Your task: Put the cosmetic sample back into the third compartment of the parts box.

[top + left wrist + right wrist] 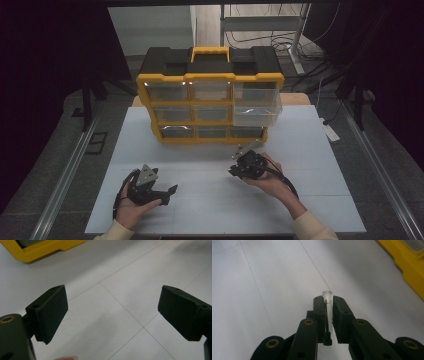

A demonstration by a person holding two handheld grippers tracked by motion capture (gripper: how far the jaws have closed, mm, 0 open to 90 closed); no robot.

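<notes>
A: High view first: the yellow and black drawer cabinet stands at the far edge of the white table, with one clear drawer on its right side pulled out. The right gripper sits just in front of the cabinet's near right corner, the left gripper well apart from it, toward the near left corner.

B: And the left gripper view?

A: Jaws spread wide, nothing between them, bare table below, a corner of the cabinet at the top left.

B: Right gripper view?

A: Jaws pressed nearly together on a small clear tube (thin, with a dark piece at its lower end), whose rounded tip pokes out past the pads.

B: What worries you?

A: The tube looks smooth and slim, so I judge that it could slide or pivot in the grip if the hand tilts. If it is meant for the open drawer, the protruding tip might catch the drawer's front wall. Too hard a squeeze could crack it.
</notes>
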